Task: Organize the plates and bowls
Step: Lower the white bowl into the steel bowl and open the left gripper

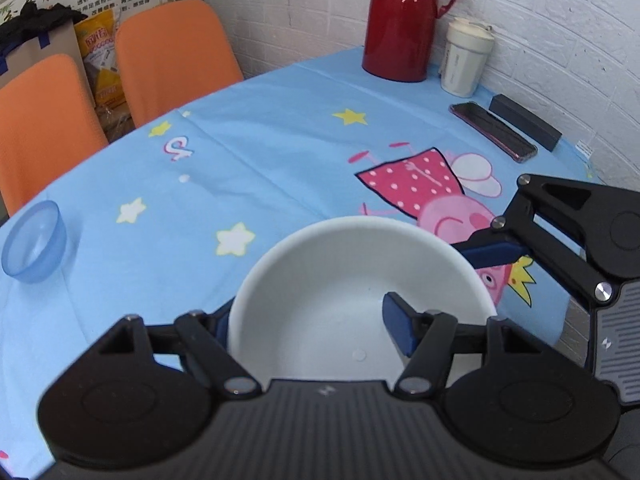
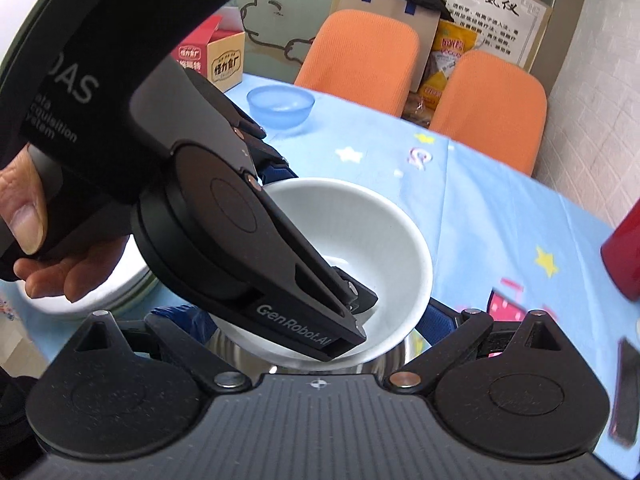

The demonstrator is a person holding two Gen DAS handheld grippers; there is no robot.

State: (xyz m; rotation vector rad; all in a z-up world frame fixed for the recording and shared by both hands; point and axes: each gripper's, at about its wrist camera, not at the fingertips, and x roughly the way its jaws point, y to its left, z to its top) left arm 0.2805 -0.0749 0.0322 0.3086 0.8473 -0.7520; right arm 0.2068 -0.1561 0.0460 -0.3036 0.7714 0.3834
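Observation:
A white bowl [image 1: 328, 280] is held over the blue cartoon tablecloth [image 1: 260, 152]. My left gripper [image 1: 308, 328] grips its near rim, one blue pad inside the bowl and one outside. In the right wrist view the left gripper [image 2: 320, 240] reaches across the white bowl [image 2: 384, 236]. My right gripper [image 2: 316, 320] stands wide, its fingers on either side of the bowl, with a shiny steel bowl [image 2: 392, 356] showing beneath. A translucent blue bowl [image 1: 34, 240] sits at the table's far left edge; it also shows in the right wrist view [image 2: 280, 106].
A red thermos [image 1: 404, 20], a white cup [image 1: 466, 58], a phone [image 1: 494, 131] and a black box [image 1: 524, 122] stand by the brick wall. Two orange chairs [image 1: 168, 56] stand behind the table. A white dish [image 2: 108, 284] lies under the hand at left.

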